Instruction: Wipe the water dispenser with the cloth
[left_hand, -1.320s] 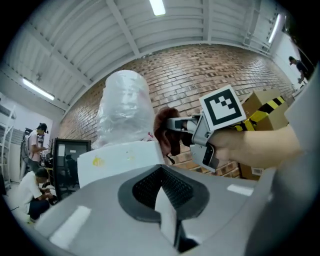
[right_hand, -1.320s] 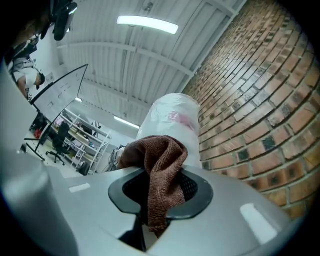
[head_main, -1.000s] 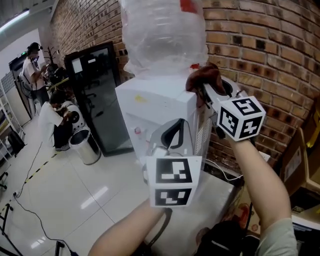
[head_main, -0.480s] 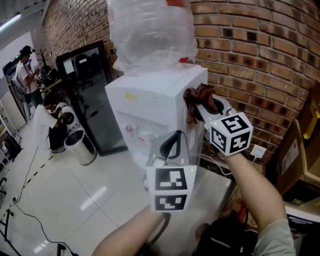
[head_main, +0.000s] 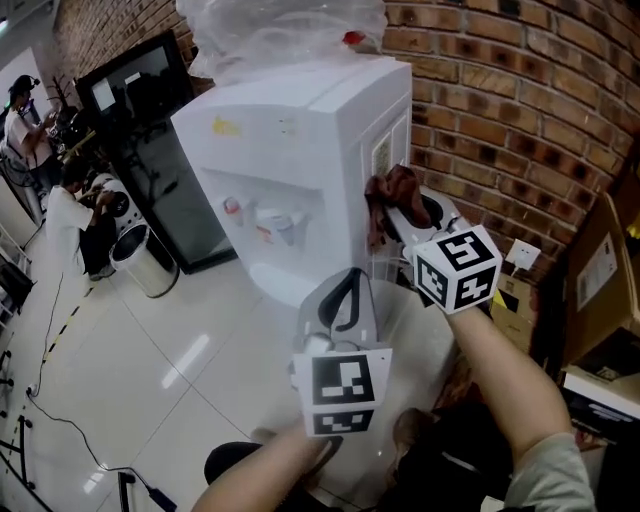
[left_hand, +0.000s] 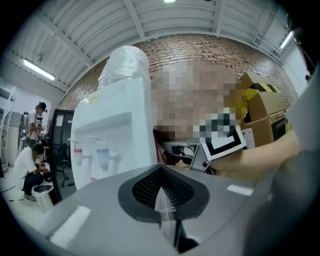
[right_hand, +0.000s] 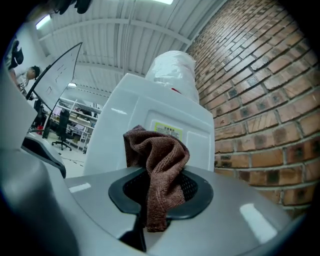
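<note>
Water dispenser (head_main: 300, 150) is blocking 12 o'clock, brick wall (head_main: 520, 120) is closing off 2, cardboard boxes (head_main: 598, 272) are crowding 3; only the floor (head_main: 130, 380) around 8 is lying open.

The water dispenser (head_main: 300, 150) stands in the upper middle of the head view with its bottle (head_main: 280, 30) on top, and the brick wall (head_main: 500, 120) runs behind it across the upper right. My right claw (head_main: 397, 212) sits at centre right beside the dispenser's side panel with the cloth (head_main: 388, 195) pinched in it, while my left claw (head_main: 340, 290) is lower, at bottom centre, in front of the dispenser and apart from it. At upper left a cabinet (head_main: 140, 130) stands beside the dispenser with a bin (head_main: 145, 262) in front of it on the floor, and cardboard boxes (head_main: 600, 280) fill the right edge.
</note>
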